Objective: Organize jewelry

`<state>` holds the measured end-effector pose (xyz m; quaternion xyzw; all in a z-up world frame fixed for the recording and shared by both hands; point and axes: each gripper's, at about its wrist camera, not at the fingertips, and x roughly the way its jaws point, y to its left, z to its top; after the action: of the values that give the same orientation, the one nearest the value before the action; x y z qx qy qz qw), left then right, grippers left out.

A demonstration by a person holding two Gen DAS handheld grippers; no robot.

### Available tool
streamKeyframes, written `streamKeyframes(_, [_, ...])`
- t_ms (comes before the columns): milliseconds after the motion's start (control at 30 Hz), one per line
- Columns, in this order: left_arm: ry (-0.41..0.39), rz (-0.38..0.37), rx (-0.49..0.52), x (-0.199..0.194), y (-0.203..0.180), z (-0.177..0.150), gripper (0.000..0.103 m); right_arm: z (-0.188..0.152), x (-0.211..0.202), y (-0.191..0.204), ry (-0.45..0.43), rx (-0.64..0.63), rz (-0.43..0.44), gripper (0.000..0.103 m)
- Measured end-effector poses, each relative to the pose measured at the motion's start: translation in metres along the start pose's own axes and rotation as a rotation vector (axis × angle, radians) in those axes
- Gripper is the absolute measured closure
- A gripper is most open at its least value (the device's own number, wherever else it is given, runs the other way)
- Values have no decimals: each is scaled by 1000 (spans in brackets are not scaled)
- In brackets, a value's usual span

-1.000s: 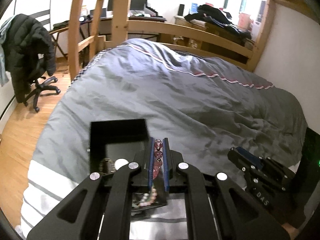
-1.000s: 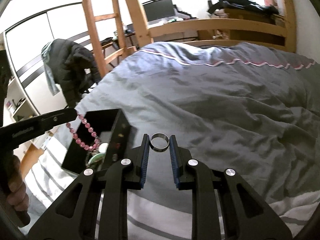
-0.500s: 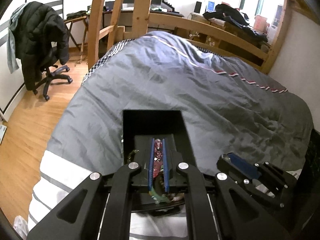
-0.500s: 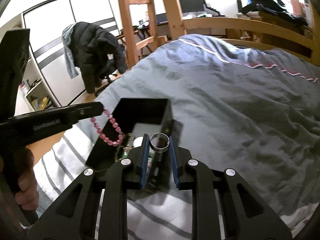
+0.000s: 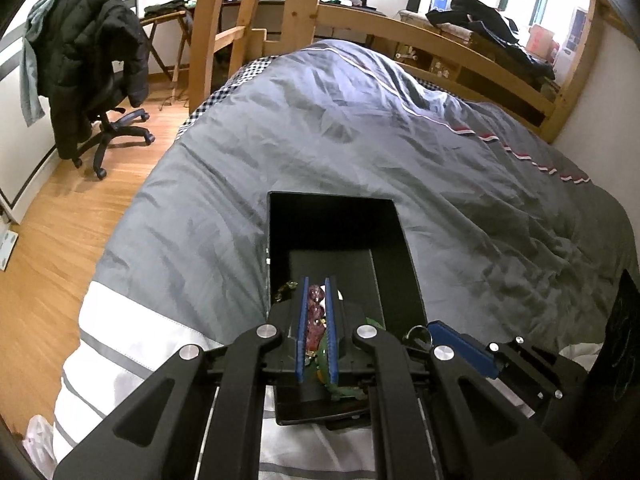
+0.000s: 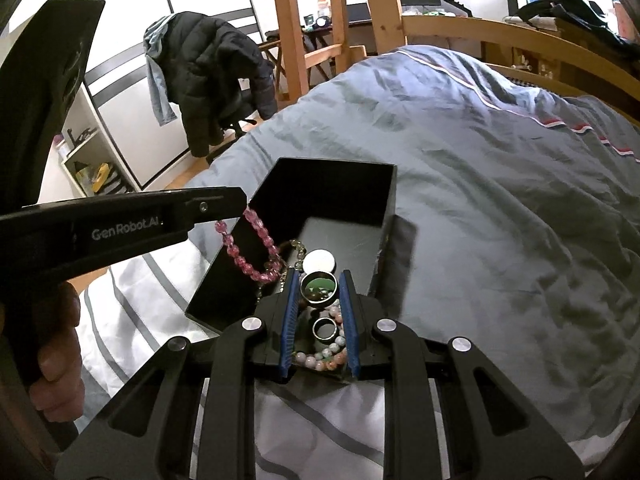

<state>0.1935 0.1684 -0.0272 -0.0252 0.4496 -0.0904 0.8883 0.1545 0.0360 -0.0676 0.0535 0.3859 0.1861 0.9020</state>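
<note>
A black open jewelry box (image 5: 340, 216) lies on the grey duvet; it also shows in the right wrist view (image 6: 320, 184). My left gripper (image 5: 316, 284) is shut on a pink bead bracelet (image 5: 314, 312) over the box's near end. In the right wrist view the bracelet (image 6: 248, 256) hangs from the left gripper (image 6: 240, 204) over the box's left wall. My right gripper (image 6: 319, 280) is shut on a wide metal ring (image 6: 319, 286) above the box. Inside lie a small ring (image 6: 325, 328), a pastel bead bracelet (image 6: 324, 354) and a white round piece (image 6: 319, 260).
The grey duvet (image 5: 400, 152) covers the bed, with a white striped sheet (image 5: 132, 332) at the near edge. A wooden bed frame and ladder (image 5: 208, 32) stand behind. An office chair with a black jacket (image 5: 88, 64) stands on the wood floor at left.
Both grippers have moved in over the box. The bracelet now hangs lower over the box's left wall, and the ring is now above the box's contents.
</note>
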Motion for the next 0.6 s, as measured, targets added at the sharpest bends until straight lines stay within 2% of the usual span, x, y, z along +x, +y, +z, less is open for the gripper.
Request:
streamKeyframes(133, [-10,4,-24,-4,4,1,94,-1,1,3,3,-13,2,78])
streamKeyframes(167, [-16,10,-34,-5,7,2,89,0,-2,2,-6,-6,-5,65])
streamKeyframes(200, [-22,17,-41,-7,8,3,83,0,-4,1,-14,1,-7,40])
streamKeyframes(267, [-53,59,-55,-16,12,5,39,2,-15,-1,-58,17,-6,16])
streamKeyframes(367, [-104,109,-65,-36,17,8,19,6,-31,0,-80,7,-34,12])
streamKeyframes(433, [-132,133,-72,-55,21,7,14,10,-43,-1,-89,12,-39,10])
streamKeyframes(500, [-153,141,-62,-73,20,5,14,12,-60,-2,-100,28,-45,5])
streamKeyframes(600, [-181,167,-32,-103,15,-2,11,15,-86,-3,-100,49,-43,4])
